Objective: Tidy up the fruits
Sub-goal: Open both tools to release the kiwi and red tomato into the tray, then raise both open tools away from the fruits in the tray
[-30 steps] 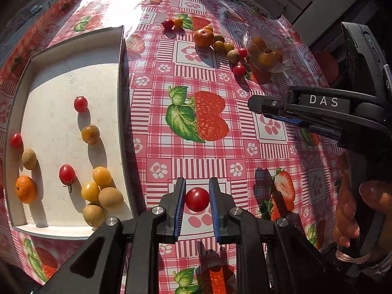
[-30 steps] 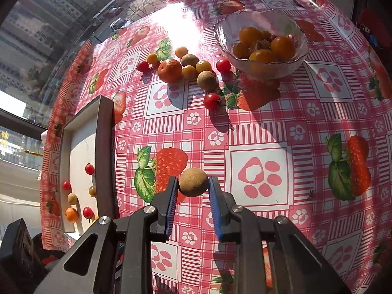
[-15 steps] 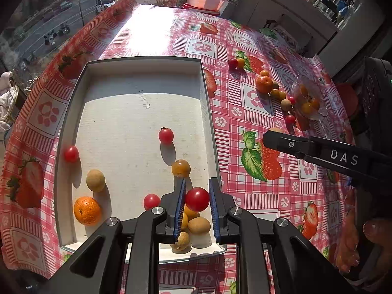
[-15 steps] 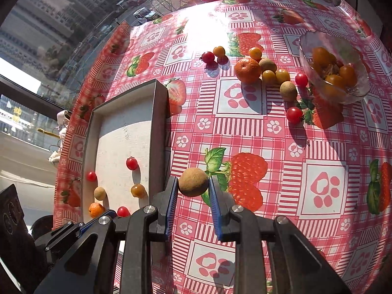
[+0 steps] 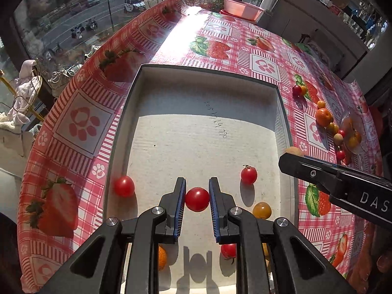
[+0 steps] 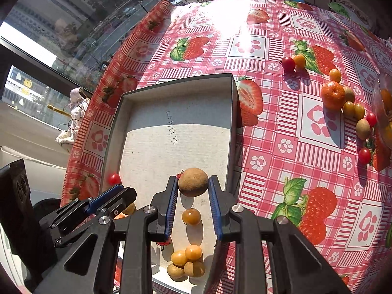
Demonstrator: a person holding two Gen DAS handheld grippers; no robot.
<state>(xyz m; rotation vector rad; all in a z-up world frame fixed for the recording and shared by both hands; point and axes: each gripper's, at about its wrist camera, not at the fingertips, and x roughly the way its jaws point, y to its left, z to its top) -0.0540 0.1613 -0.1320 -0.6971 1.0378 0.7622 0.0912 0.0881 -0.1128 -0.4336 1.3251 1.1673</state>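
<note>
My left gripper [image 5: 197, 191] is shut on a red cherry tomato [image 5: 197, 199] and hangs over the near half of the shallow grey tray [image 5: 208, 69]. My right gripper [image 6: 193, 186] is shut on a brown round fruit [image 6: 193, 181] above the tray's [image 6: 176, 79] right side; in the left wrist view it [image 5: 291, 155] reaches in from the right. Inside the tray lie red tomatoes [image 5: 124, 186] [image 5: 249, 175], a yellow tomato [image 5: 262, 210] and a pile of yellow and brown fruits [image 6: 187, 262]. An orange [image 5: 162, 257] is half hidden under my left fingers.
More fruit lies loose on the strawberry tablecloth to the right: an orange [image 6: 332, 95], red tomatoes [image 6: 288, 63] [image 6: 364, 155], several small yellow and brown ones. A glass bowl [image 5: 352, 132] of fruit stands at the far right. A pink basin [image 5: 242, 8] sits at the table's far edge.
Both grippers have travelled left from the open tablecloth to above the tray, each still holding its fruit. The tray now fills the middle of both views.
</note>
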